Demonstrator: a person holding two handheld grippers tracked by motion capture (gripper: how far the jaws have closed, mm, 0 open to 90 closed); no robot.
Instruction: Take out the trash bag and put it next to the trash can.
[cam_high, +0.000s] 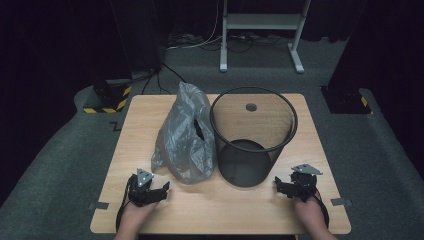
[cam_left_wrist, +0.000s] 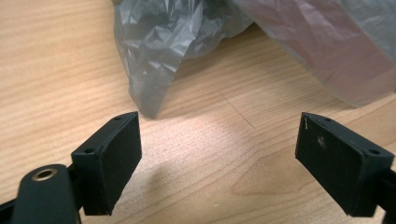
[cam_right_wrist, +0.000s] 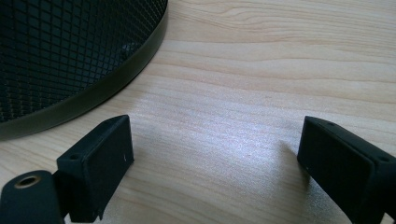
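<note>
A crumpled grey plastic bag (cam_high: 185, 137) stands on the wooden table (cam_high: 150, 110), touching the left side of a black wire-mesh bin (cam_high: 252, 137). My left gripper (cam_high: 162, 190) rests low on the table just in front of the bag's lower left corner, jaws wide open with nothing between them. In the left gripper view the bag (cam_left_wrist: 187, 42) lies just beyond the open fingers (cam_left_wrist: 109, 163). My right gripper (cam_high: 277, 186) sits near the front right of the bin, open and empty. The right gripper view has the bin's base (cam_right_wrist: 79, 56) to the upper left of its jaws.
A person's hands come in from the table's front edge (cam_high: 220, 231). The table has a small round hole (cam_high: 251, 107) behind the bin. Dark carpet surrounds the table, with a white metal stand (cam_high: 260, 30) and cables at the back.
</note>
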